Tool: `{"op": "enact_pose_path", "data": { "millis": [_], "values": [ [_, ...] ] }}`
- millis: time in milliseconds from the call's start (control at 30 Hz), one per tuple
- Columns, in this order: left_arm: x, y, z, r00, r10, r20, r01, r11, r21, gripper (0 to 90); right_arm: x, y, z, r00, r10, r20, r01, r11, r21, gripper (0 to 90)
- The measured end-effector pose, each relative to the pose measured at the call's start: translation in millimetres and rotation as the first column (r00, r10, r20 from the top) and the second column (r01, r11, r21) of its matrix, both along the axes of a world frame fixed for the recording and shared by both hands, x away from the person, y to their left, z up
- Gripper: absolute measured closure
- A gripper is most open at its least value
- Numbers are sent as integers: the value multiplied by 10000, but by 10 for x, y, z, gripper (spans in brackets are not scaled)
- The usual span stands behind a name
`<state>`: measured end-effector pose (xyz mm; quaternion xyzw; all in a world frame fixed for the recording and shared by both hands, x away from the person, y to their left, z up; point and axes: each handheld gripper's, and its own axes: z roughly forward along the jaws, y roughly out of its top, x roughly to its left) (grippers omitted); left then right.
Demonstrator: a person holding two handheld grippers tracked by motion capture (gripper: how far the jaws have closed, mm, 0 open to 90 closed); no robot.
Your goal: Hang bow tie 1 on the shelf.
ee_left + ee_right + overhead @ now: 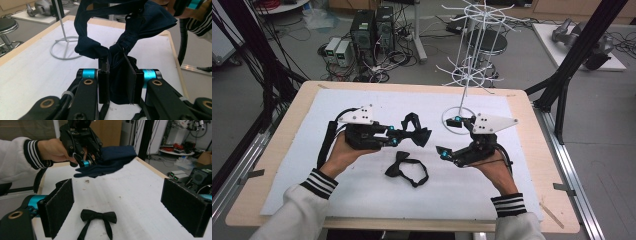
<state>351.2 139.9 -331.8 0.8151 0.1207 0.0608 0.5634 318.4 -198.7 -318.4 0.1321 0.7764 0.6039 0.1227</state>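
On the white foam mat [362, 195], at about 9 o'clock from table centre, the left gripper [393, 136] is held in the person's left hand [343, 155], jaws pointing toward 3 o'clock. Its pads are pinching a dark navy bow tie [416, 134], which hangs clear of the mat. In the left gripper view the soft, creased fabric [120, 75] is clamped between the two flat black pads, and its wings and strap loop fan upward and outward beyond the jaws. Long axis of this tie runs roughly 9 to 3 o'clock, in line with the jaws, knot end at the pads.

At 6 o'clock from centre, a second, black bow tie [404, 167] lies flat on the mat, untouched, between the two grippers. Its bow sits toward 11 o'clock and its thin strap loops out toward 4 o'clock. In the right gripper view the same tie [98, 216] shows a neat symmetrical bow with straps trailing toward the camera.

At 3 o'clock, the right gripper [451, 135] rests in the right hand [497, 172], jaws spread wide apart and holding nothing; pads are rough, foam-like black rectangles.

At 1 o'clock, a white wire display stand [467, 70] rises from a ring base on the mat; its hooks carry nothing.
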Motion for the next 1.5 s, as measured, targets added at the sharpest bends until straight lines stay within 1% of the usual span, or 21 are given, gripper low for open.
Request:
{"op": "enact_pose_path", "data": {
  "millis": [33, 167, 300, 400, 500, 633, 733, 800, 900, 967, 1000, 1033, 1067, 1133, 1167, 1200, 1300, 1400, 1433, 1467, 1500],
  "values": [
    [0, -11, 2, 10000, -16, -46, 16, 10000, -38, 746, 10, 24, 24, 9998, 197, -66, -197, 9998, 2, 107],
    [3, -42, 5, 9999, -89, -49, 88, 9999, -80, 746, 21, 73, 48, 9990, 426, -115, -426, 9991, -7, 107],
    [5, -63, -7, 9999, -86, -101, 86, 9999, -79, 746, 54, 173, 47, 9970, 724, -261, -734, 9965, -402, 108],
    [5, -72, -9, 9999, -101, -96, 100, 9999, -44, 746, 67, 212, 39, 9963, 785, -345, -800, 9959, -433, 110],
    [2, -79, -10, 9999, -109, -25, 109, 9999, -23, 746, 82, 270, 40, 9950, 948, -309, -963, 9940, -520, 155],
    [-4, -80, -12, 9999, -106, -19, 106, 9999, -24, 746, 92, 303, 45, 9948, 944, -376, -965, 9936, -580, 166],
    [-6, -76, -9, 10000, -84, -26, 84, 9999, -87, 746, 94, 306, 47, 9943, 969, -437, -994, 9932, -606, 234],
    [-7, -75, -9, 10000, -71, -30, 71, 9998, -171, 746, 89, 311, 51, 9954, 909, -306, -928, 9933, -690, 276],
    [-9, -73, -5, 10000, -68, 30, 69, 10000, -19, 746, 83, 314, 58, 9954, 936, -211, -949, 9927, -750, 312],
    [-12, -75, -6, 10000, -25, 28, 25, 10000, -34, 746, 75, 314, 62, 9963, 858, -98, -863, 9931, -790, 363],
    [-13, -75, -7, 10000, -14, 12, 14, 10000, -52, 746, 75, 314, 62, 9963, 858, -98, -863, 9931, -790, 363],
    [-13, -75, -7, 10000, -19, -3, 19, 10000, -65, 746, 70, 308, 63, 9962, 862, -88, -866, 9937, -705, 401],
    [-12, -73, -4, 10000, -44, 40, 44, 10000, -20, 746, 70, 308, 63, 9962, 862, -88, -866, 9937, -705, 401],
    [-15, -79, -8, 10000, -60, 37, 61, 10000, -54, 746, 60, 304, 67, 9951, 975, -159, -982, 9938, -523, 469],
    [-14, -78, -7, 9999, -96, 34, 96, 9999, -51, 746, 60, 304, 67, 9951, 975, -159, -982, 9938, -523, 469],
    [-16, -76, -7, 10000, -61, 55, 61, 10000, -61, 746, 48, 305, 73, 9959, 867, -263, -875, 9956, -337, 492],
    [-20, -69, -10, 10000, -40, 58, 41, 9999, -122, 746, 44, 307, 71, 9954, 885, -378, -897, 9954, -325, 492],
    [-27, -64, -16, 10000, 0, 59, 1, 9999, -152, 747, 48, 303, 62, 9962, 732, -482, -749, 9965, -362, 526],
    [-25, -58, -16, 9999, -15, 104, 16, 9999, -106, 746, 46, 302, 60, 9962, 683, -536, -703, 9969, -359, 564],
    [-25, -55, -15, 9999, -24, 100, 25, 10000, -94, 746, 43, 297, 59, 9967, 547, -605, -567, 9979, -305, 650],
    [-26, -53, -14, 9999, 9, 127, -8, 9999, -101, 747, 51, 293, 57, 9965, 523, -654, -540, 9982, -256, 679]
  ]
}}
